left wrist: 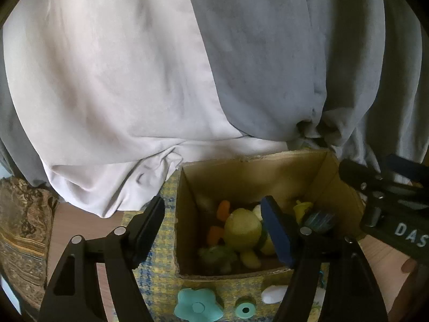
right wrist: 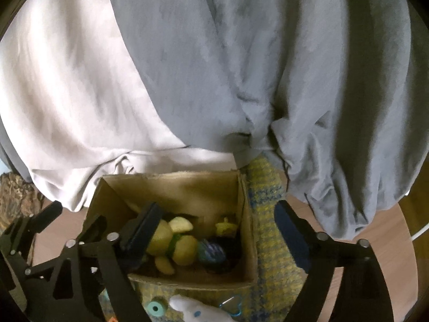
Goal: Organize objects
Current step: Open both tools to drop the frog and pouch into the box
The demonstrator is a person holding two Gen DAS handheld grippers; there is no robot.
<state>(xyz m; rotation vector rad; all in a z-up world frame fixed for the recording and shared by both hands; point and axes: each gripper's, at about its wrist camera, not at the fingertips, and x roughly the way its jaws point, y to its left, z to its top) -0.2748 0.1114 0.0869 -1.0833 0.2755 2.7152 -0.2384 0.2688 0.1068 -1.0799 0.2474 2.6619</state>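
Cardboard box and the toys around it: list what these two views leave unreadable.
- Cardboard box floor: in both views, covered by the yellow plush and other toys; the left tool blocks part.
- Blue-striped object: in shadow, its kind is unclear.
- White plush: right wrist view, cut off by the bottom edge.
- Teal flower toy: left wrist view, lower part cut off.
- Right tool: open, holds nothing.

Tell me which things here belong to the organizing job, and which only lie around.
Job: cardboard box, yellow plush inside it, teal flower, teal ring, white plush.
Lying around: grey cloth, white cloth, yellow mat.
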